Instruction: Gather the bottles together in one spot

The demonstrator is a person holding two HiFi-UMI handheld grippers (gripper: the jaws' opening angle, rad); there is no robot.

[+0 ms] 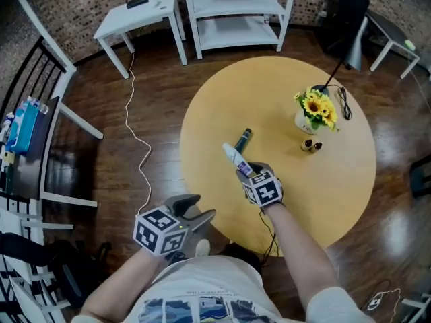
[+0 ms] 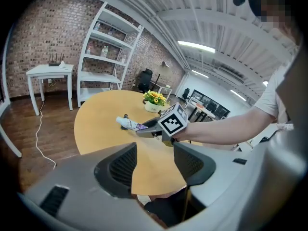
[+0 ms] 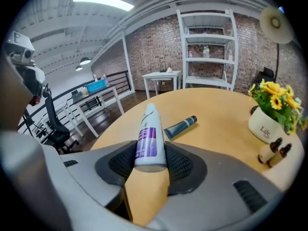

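A white bottle with a purple label (image 1: 234,156) (image 3: 149,136) lies pointing away over the round wooden table (image 1: 337,194). My right gripper (image 1: 244,169) (image 3: 150,165) is shut on its base end. Just beyond it a dark teal tube (image 1: 243,138) (image 3: 180,126) lies on the table. Two small brown bottles (image 1: 310,145) (image 3: 274,153) stand upright beside the sunflower pot (image 1: 308,120). My left gripper (image 1: 200,209) (image 2: 155,153) is open and holds nothing; it hangs off the table's near edge by the person's torso. From there it sees the white bottle (image 2: 127,123) and the right gripper (image 2: 149,129).
A black cable (image 1: 343,99) runs across the table behind the flowers. On the floor are a white side table (image 1: 138,15), a white shelf unit (image 1: 236,12), a white cord (image 1: 138,147) and a dark chair (image 1: 34,133) at the left.
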